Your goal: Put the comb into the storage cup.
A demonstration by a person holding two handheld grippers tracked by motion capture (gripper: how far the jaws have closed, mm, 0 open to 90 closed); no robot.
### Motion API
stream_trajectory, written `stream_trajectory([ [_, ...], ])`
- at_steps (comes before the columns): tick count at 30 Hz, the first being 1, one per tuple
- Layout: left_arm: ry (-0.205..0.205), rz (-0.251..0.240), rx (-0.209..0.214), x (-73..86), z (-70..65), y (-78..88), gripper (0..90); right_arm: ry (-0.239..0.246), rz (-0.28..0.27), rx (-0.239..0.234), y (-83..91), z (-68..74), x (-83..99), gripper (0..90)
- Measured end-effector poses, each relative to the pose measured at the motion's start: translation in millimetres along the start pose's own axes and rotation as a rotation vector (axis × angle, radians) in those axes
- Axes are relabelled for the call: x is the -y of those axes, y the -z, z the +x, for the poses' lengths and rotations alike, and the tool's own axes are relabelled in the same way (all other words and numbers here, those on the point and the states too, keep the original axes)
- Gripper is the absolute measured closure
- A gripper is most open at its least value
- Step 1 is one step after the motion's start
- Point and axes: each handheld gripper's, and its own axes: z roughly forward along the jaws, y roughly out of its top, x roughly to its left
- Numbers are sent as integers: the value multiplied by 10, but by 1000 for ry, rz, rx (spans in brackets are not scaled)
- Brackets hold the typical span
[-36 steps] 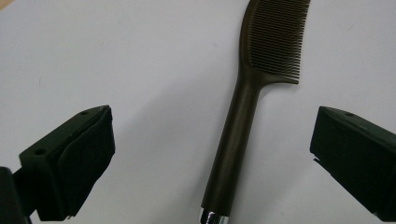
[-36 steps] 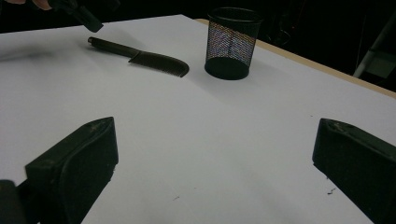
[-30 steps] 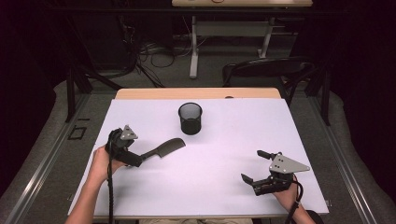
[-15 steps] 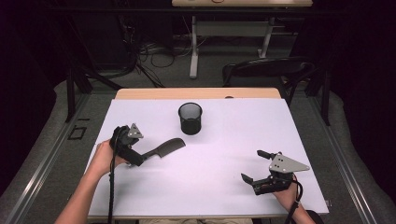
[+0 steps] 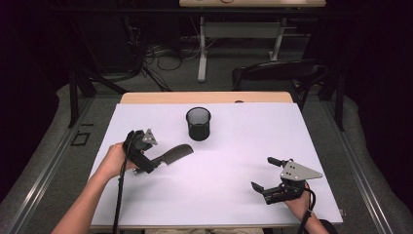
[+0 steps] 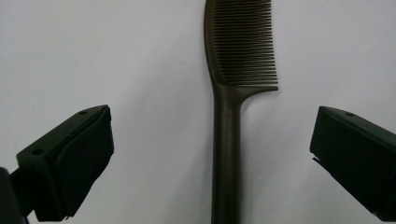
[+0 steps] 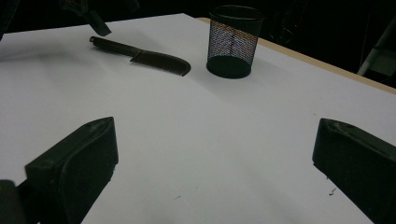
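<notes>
Left gripper [image 5: 155, 163] spread wide over a dark comb's [image 5: 174, 153] handle, jaws flanking without touching. Right gripper [image 5: 263, 177] likewise gaping, low near the right front corner, holding nothing. Comb flat on the white table [image 5: 229, 161], near a black mesh cup [image 5: 198, 123]. Beyond, dark room, chair [image 5: 277, 75], floor cables. Since earlier, left gripper nudged slightly forward.

The comb's [image 6: 226, 140] handle end runs off the left gripper view's bottom edge.
</notes>
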Motion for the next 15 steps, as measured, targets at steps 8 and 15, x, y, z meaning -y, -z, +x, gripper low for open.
stream_trajectory([
  [8,-37,48,4,-67,-17,-66,0,-3,1,-5,-3,4,1,0],
  [15,-46,60,26,-86,-26,-121,61,2,2,-18,-6,9,0,0],
])
